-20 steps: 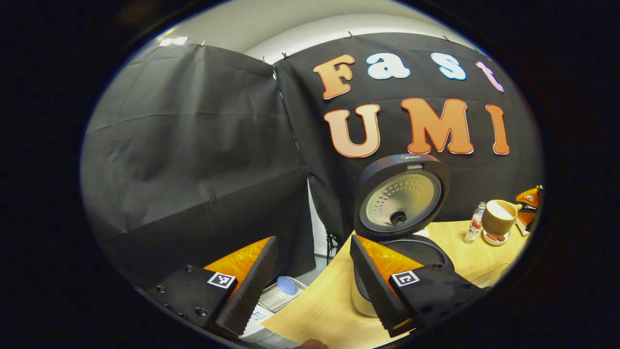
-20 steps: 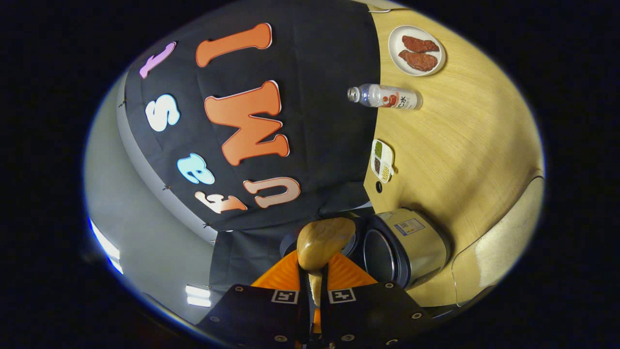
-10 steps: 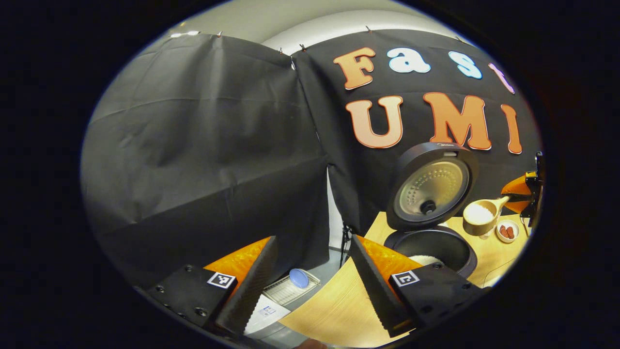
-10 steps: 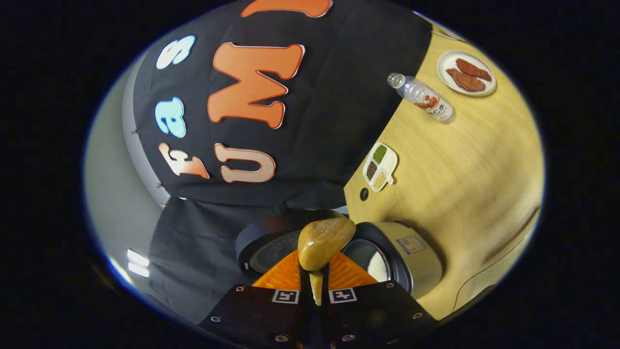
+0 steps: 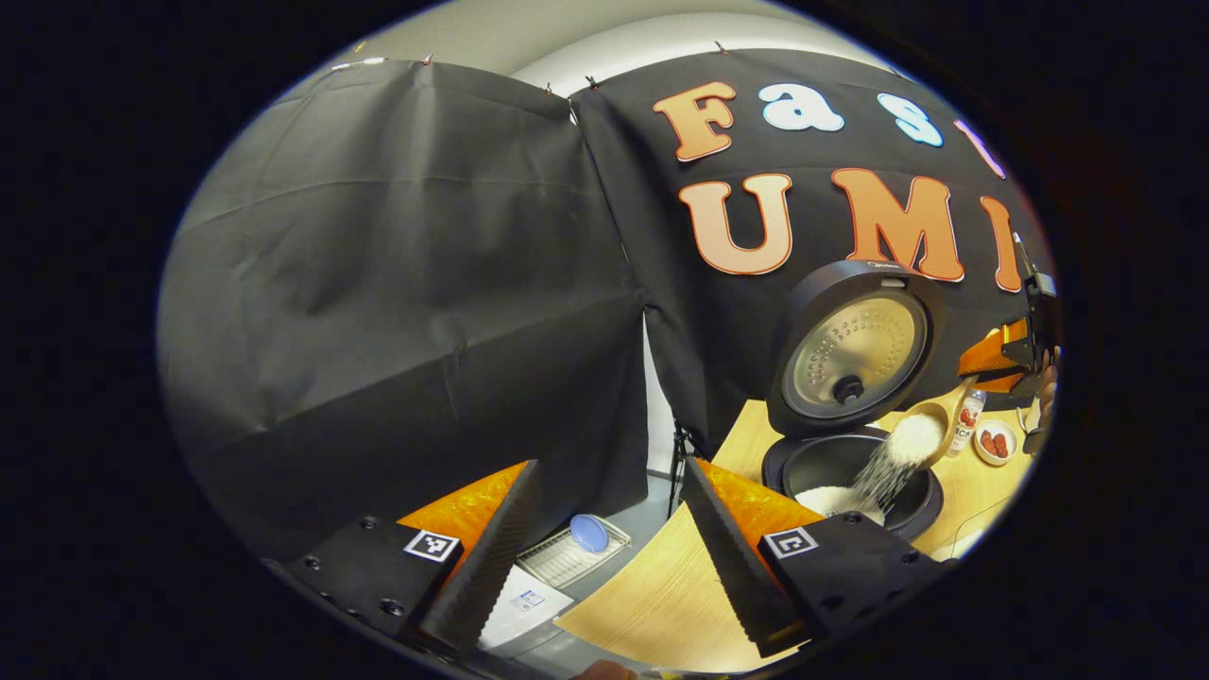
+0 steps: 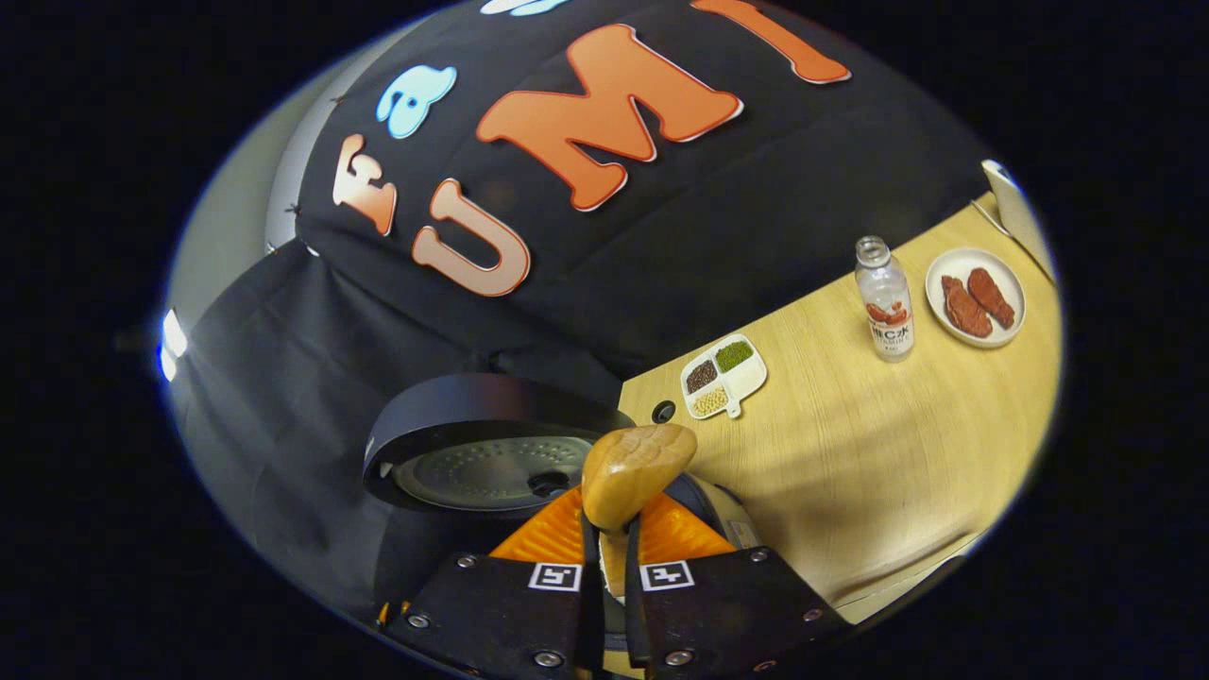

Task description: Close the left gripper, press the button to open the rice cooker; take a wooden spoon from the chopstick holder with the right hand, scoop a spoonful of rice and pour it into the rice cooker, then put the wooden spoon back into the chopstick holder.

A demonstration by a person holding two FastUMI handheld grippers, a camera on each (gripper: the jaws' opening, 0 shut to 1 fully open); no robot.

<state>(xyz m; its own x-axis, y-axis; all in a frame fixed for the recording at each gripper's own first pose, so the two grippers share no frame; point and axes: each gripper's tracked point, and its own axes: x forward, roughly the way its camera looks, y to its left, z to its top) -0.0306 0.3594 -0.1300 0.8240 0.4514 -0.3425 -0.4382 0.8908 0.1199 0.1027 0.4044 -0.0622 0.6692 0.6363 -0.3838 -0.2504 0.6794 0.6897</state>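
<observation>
While the right gripper (image 6: 604,567) has its jaws pinched tight on the handle of the wooden spoon (image 6: 635,472), the bowl of that spoon sticks out just ahead of them, tipped over the rice cooker (image 6: 491,453) below. And the rice (image 5: 883,467) is going in! From the left gripper view you can see white grains streaming off the spoon into the pot, with a pale heap already at the bottom and the lid standing up behind. The left gripper (image 5: 604,548) hangs back with its jaws spread wide, holding nothing, the cooker off beyond its right finger at the edge of the worktop (image 5: 661,595). Further out past the right jaws sit a small dish of beans (image 6: 723,375), a bottle (image 6: 885,300) and a plate (image 6: 975,283). So the pouring step looks to be in hand. Next, I'd say, finish emptying the spoon, level it, and carry it back to the chopstick holder.
</observation>
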